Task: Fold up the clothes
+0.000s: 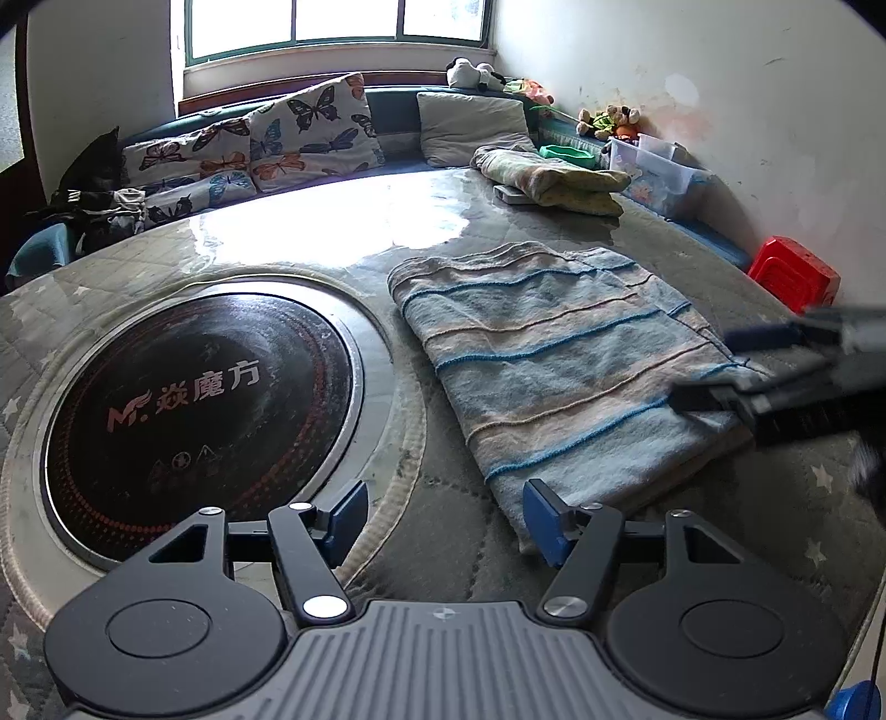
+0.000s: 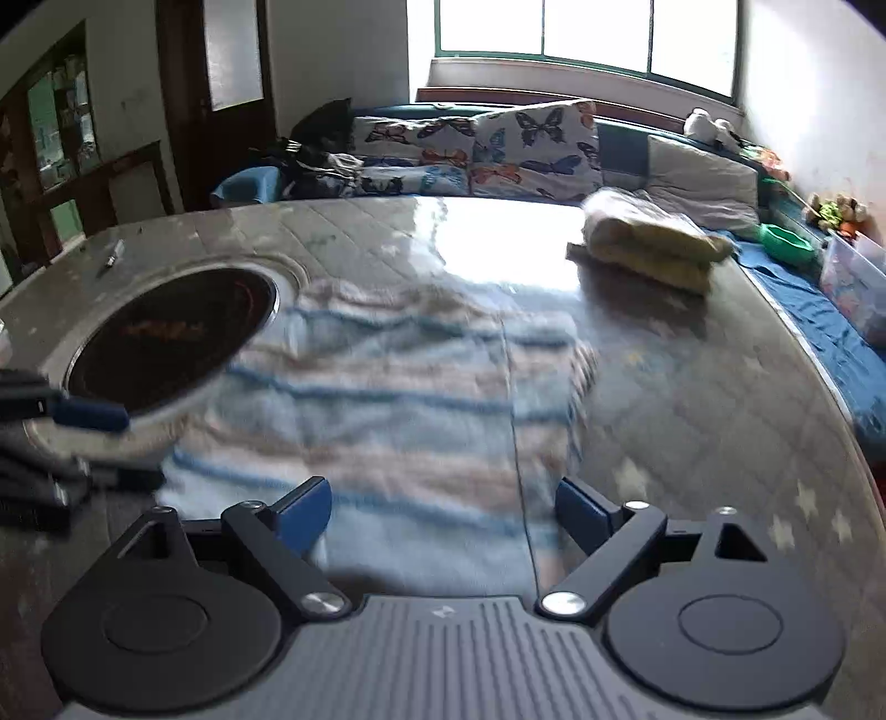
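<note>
My left wrist camera looks steeply down along my left tongs (image 1: 446, 518), close above the tabletop (image 1: 720, 509), toward the window (image 1: 338, 25). My right one faces likewise from further right. Both share the striped towel (image 1: 559, 354) and round cooktop (image 1: 199, 399).

Plenty of open glossy quilt-patterned tabletop (image 1: 310, 232) behind the folded blue-and-beige striped towel (image 1: 554, 354). Round black inset cooktop (image 1: 194, 410) sits flush just left, and a yellowish folded cloth pile (image 1: 554, 174) blocks the far right edge.
</note>
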A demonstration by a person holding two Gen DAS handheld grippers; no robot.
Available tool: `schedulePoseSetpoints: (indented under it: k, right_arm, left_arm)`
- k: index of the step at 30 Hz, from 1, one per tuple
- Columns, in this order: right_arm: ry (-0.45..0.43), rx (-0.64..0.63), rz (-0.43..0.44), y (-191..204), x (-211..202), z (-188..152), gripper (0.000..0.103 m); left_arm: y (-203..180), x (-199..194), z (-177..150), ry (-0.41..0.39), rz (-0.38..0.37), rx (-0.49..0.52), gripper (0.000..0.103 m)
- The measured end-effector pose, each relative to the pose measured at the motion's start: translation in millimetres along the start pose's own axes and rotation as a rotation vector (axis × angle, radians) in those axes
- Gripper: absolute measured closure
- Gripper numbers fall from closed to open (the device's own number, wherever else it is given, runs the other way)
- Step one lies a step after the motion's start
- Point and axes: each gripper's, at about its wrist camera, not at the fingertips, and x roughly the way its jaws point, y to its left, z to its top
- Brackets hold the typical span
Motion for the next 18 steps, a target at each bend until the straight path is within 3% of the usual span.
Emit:
schedulePoseSetpoints:
  k: [10, 18]
  right_arm:
    - [-0.055, 0.203, -0.007, -30, -23, -43, 0.002]
    - [-0.139, 0.265, -0.098, -47, -40, -39, 0.0]
  left_arm:
    - [4, 1, -2, 0.012, 0.015, -0.018, 0.035]
    - [6, 0, -4, 0.016, 0.026, -0.027, 0.035]
